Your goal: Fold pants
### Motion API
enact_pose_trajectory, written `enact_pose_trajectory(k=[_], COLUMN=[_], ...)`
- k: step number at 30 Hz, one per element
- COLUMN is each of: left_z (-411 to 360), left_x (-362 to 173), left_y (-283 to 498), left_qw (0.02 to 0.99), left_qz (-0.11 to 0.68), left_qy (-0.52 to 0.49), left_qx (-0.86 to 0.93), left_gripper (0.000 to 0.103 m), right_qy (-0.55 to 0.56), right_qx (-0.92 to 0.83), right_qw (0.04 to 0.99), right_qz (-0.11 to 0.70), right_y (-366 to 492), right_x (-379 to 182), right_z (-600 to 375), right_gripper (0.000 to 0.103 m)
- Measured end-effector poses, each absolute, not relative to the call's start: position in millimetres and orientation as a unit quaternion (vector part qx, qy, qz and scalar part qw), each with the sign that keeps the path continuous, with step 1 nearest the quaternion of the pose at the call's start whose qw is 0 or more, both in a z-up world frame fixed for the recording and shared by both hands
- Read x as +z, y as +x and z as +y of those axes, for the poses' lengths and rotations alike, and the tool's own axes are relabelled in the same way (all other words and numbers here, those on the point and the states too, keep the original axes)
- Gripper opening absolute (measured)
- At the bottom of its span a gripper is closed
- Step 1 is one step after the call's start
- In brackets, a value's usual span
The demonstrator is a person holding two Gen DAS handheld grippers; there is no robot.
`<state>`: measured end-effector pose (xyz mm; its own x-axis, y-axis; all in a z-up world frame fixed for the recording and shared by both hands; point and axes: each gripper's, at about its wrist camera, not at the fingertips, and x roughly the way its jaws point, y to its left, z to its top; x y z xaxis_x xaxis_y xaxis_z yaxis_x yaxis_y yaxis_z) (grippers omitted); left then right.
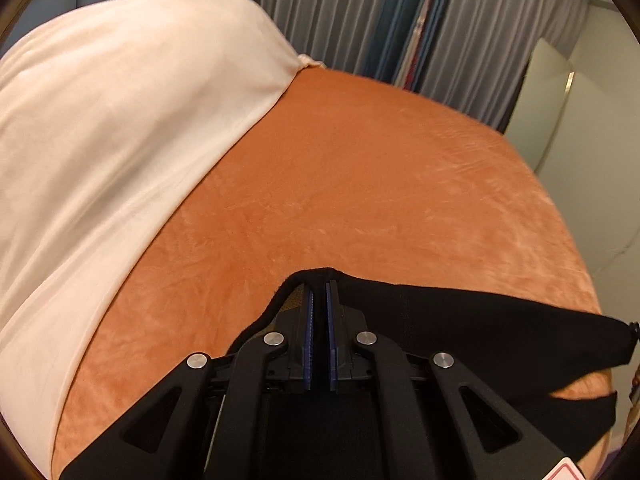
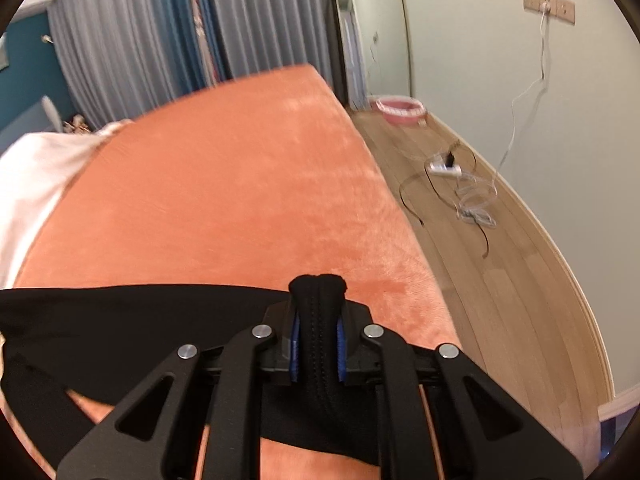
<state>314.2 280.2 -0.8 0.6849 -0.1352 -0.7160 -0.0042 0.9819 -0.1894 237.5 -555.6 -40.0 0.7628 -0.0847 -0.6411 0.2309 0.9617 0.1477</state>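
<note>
The bed (image 1: 360, 184) is filling most of both views, its orange plush cover lying flat and reaching to the far edge. A cream blanket (image 1: 100, 128) is covering the bed's left portion in the left wrist view, its straight edge running diagonally across the orange cover. Grey and blue curtains (image 1: 340, 12) are hanging behind the bed. In the right wrist view, a wooden floor (image 2: 500, 280) is running along the right side of the bed up to a pale wall.

The black pants (image 1: 480, 328) are lying across the near part of the bed, stretched sideways between the two grippers, with orange cover showing through a gap in the fabric below the upper band.

The left hand-held gripper (image 1: 320, 286) is pinching an edge of the pants; its blue-padded fingers are standing nearly together, and the thin fabric edge is arching over the fingertips. The right hand-held gripper (image 2: 318, 296) is clamping a thick stitched fold of the pants, which is bunching up between the blue pads and rising above the fingertips.

On the floor, a white power strip (image 2: 442, 168) is lying among loose cables (image 2: 476, 204). A pink basin (image 2: 400, 110) is sitting near the wall beyond the bed's far corner.
</note>
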Motion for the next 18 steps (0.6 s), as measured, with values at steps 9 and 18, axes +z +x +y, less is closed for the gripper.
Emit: enact_pose_trajectory(k=[9,18], left_z=[313.1,323.9], left_x=[7.7,-86.4], left_y=[151.0,121.2], left_qw=[0.918,0.875], left_qz=[0.385,0.478], left_qy=[-0.091,-0.079], left_qx=[-0.042,0.011], left_gripper=[0.005,0.006], right_qy=[0.046,0.016], right_qx=[-0.060,-0.067], right_qw=[0.950,0.915], right_qz=[0.302,0.397], right_y=[95.9,52.4], right_x=[-15.1,-91.3], right_z=[-528.9,-518.3], right_gripper=[0.011,0.011])
